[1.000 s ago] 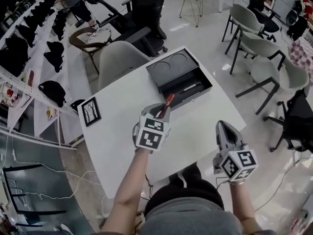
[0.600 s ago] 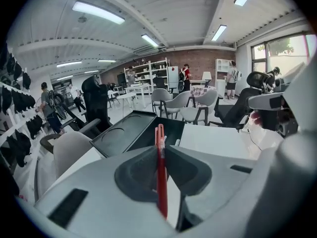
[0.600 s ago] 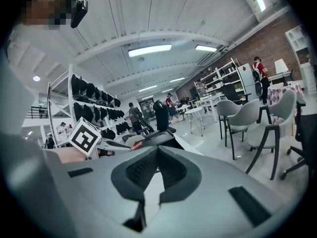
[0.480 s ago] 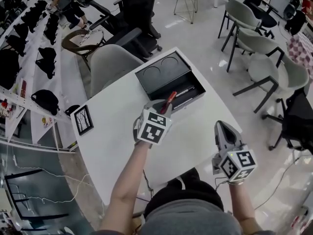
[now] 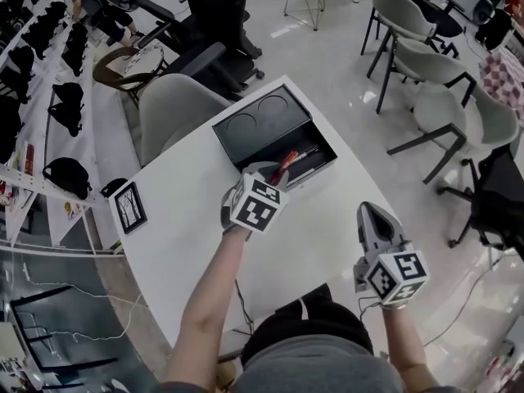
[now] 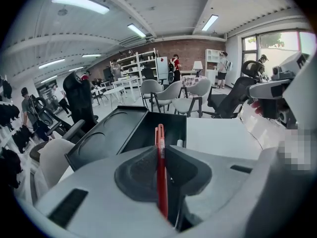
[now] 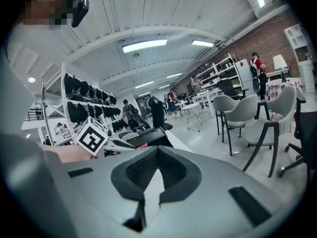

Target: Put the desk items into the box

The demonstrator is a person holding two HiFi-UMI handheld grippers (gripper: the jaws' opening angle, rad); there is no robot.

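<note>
Centrally in the head view, the left gripper (image 5: 270, 178) is clamped on a red pen (image 5: 285, 164), whose free end slants up and to the right and overlaps the near edge of the black box (image 5: 260, 119). In the left gripper view the pads close on both sides of the pen's barrel (image 6: 159, 138), and the pen points towards the open box (image 6: 124, 133) just beyond. The box sits at the upper edge of the white table (image 5: 188, 219) – its lid, with two round recesses, is thrown back to the upper left, and a dark pen (image 5: 307, 155) lies in the open compartment. At the lower right, the right gripper (image 5: 367, 211) is over the table's near corner, well apart from the box; its jaws meet at the tips with nothing between them (image 7: 157, 150). A small black picture frame (image 5: 128, 207) stands at the table's left edge.
</note>
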